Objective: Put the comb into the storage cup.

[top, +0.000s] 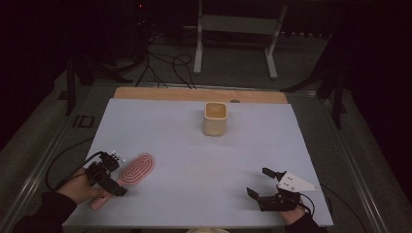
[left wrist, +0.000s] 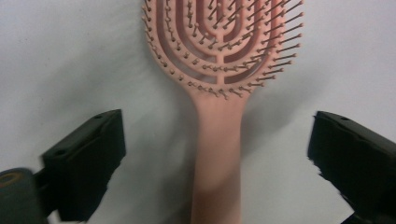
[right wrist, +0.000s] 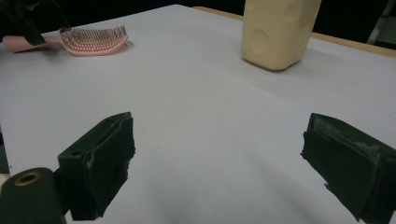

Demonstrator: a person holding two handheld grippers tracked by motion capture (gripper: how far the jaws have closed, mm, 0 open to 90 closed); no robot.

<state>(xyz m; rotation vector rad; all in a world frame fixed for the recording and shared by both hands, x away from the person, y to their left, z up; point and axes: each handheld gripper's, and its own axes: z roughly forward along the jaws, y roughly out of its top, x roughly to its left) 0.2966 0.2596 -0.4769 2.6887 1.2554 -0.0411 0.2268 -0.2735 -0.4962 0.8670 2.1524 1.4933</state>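
A pale grey-white sheet covers the worktop (top: 194,160), leaving a strip of bare wood along the far edge. The room around it is dark; cables trail over the floor beyond, near a light metal stand (top: 235,36).

A pink hairbrush (top: 136,170) lies bristles up at the near left, its handle pointing toward the person. The left hand-held gripper (top: 119,187) sits over that handle with jaws spread wide on either side, not pressing it. In the high view the hand and gripper cover most of the handle.

The right hand-held gripper (top: 256,182) rests at the near right, jaws wide and empty. A cream square cup (top: 215,118) stands toward the far middle, its contents impossible to make out.
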